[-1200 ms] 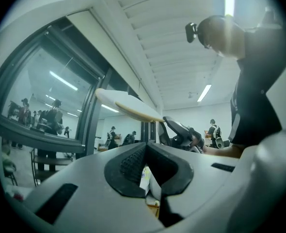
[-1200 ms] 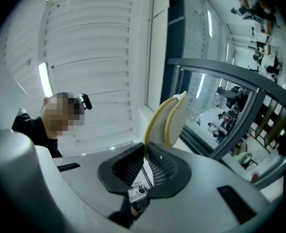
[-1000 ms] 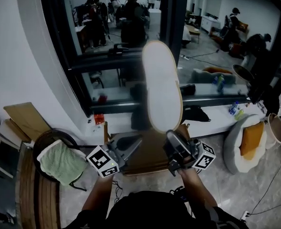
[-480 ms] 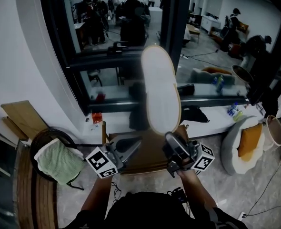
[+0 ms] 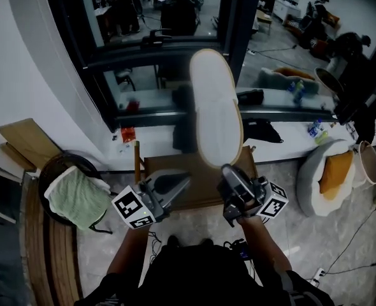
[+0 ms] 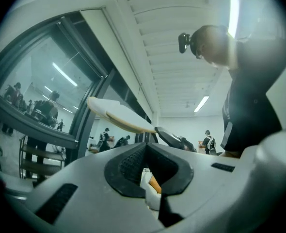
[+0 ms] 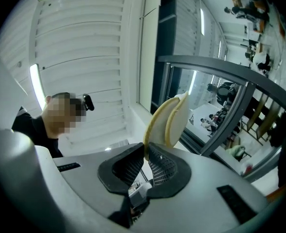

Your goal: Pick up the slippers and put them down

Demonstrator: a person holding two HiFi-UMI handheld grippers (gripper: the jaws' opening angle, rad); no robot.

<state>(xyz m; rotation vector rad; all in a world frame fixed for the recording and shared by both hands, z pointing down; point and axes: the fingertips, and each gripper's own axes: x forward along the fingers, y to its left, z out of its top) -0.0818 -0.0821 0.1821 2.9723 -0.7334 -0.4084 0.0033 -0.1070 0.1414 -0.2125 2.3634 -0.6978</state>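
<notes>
**Lowering phase.** We are holding the slippers (image 5: 216,107) upright in the right gripper (image 5: 231,171), whose jaws are pressing together on the heel end. The right gripper view is showing two pale soles standing side by side out of the pinch, so we are carrying both as a pair. A second ago the toe end was overlapping the dark window rail (image 5: 130,48); now it is sitting just under it. The grip itself is looking unchanged, so we are sinking the pair slightly rather than releasing it.

The left gripper (image 5: 178,183) is hovering beside the right one at about the same level. Its jaws are pressed together on nothing, and it is taking no part. Under both tools are lying a brown wooden seat (image 5: 207,193) and the pale floor (image 5: 315,241).

We are judging that the pick-up is done and the put-down is only beginning. The slippers are still hanging clear of any surface. The descent therefore needs to go on, and the pair needs to tip toward flat, before the jaws spread.
</notes>
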